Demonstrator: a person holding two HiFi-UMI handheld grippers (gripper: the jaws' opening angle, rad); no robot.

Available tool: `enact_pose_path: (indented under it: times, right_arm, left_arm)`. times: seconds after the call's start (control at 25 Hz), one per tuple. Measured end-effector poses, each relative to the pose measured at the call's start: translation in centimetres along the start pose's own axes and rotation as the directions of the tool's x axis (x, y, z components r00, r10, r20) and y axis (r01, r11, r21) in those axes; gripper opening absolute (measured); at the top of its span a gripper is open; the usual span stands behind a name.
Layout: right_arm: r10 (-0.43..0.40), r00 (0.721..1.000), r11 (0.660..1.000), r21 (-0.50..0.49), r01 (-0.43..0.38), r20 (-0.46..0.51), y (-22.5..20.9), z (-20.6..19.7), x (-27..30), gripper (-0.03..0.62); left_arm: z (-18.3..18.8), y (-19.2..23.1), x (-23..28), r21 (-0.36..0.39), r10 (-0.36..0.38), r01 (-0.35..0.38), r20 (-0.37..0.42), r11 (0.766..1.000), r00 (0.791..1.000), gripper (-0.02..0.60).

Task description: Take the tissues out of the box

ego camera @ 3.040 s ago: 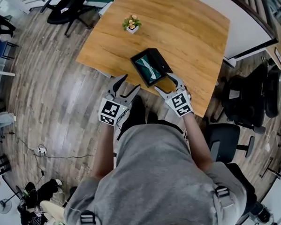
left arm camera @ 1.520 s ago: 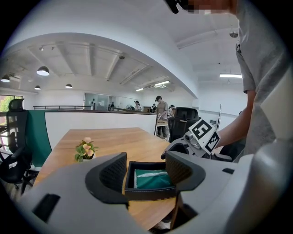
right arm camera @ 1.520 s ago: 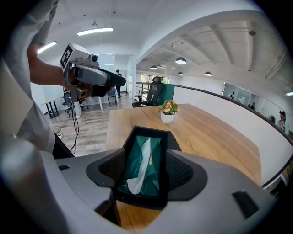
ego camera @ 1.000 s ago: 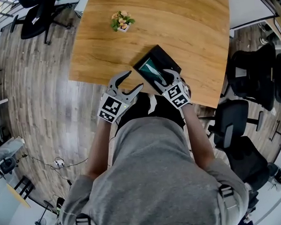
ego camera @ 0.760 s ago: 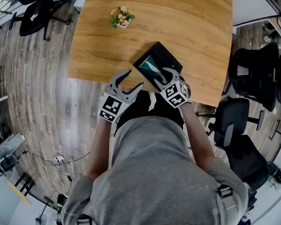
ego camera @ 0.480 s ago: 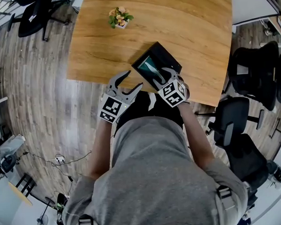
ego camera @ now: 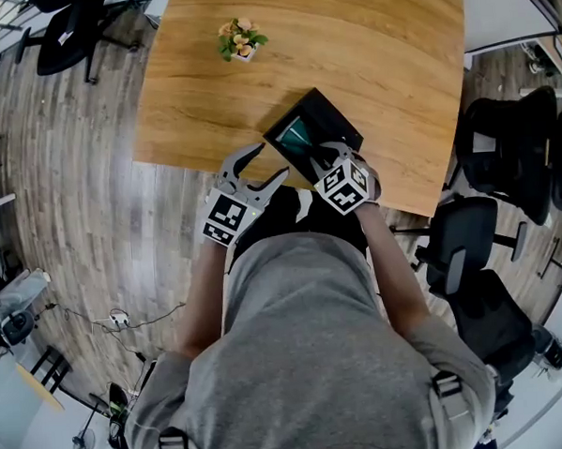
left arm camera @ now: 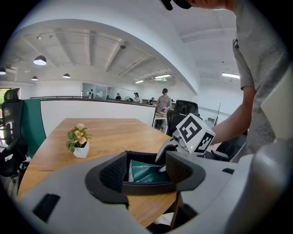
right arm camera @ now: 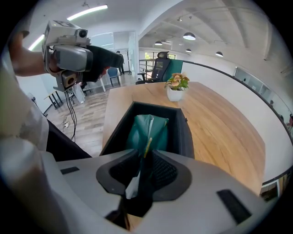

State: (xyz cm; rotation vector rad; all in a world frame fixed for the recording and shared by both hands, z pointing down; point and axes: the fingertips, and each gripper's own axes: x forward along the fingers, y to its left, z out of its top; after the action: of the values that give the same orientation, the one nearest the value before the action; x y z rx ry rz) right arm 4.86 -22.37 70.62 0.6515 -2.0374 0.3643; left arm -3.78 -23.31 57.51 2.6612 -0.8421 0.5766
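Head view: right claw (ego camera: 327,156) apparently nose-down

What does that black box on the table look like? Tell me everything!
The box is black, rectangular and open on top, with low, leathery-looking walls. It lies flat and askew near the table edge closest to the person. Inside sits a green tissue pack. The right gripper reaches into it; its jaws have just been closing on a white tissue drawn from the pack.
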Motion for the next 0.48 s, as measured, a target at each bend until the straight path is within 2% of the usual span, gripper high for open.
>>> enact_pose_path:
  times: [0.28,0.48]
  right_arm:
    - [-0.009,0.999,0.996,-0.092,0.005,-0.041,0.1,-0.35,0.2,0.031]
    - [-0.005,0.999,0.996,-0.084,0.002,-0.033,-0.06,-0.26,0.25,0.014]
  left_arm:
    - [0.03,0.42,0.29,-0.001,0.004,-0.004,-0.003,1.0,1.0,0.268]
    - [-0.03,0.72,0.15,0.0,0.011,-0.011,-0.004,1.0,1.0,0.268]
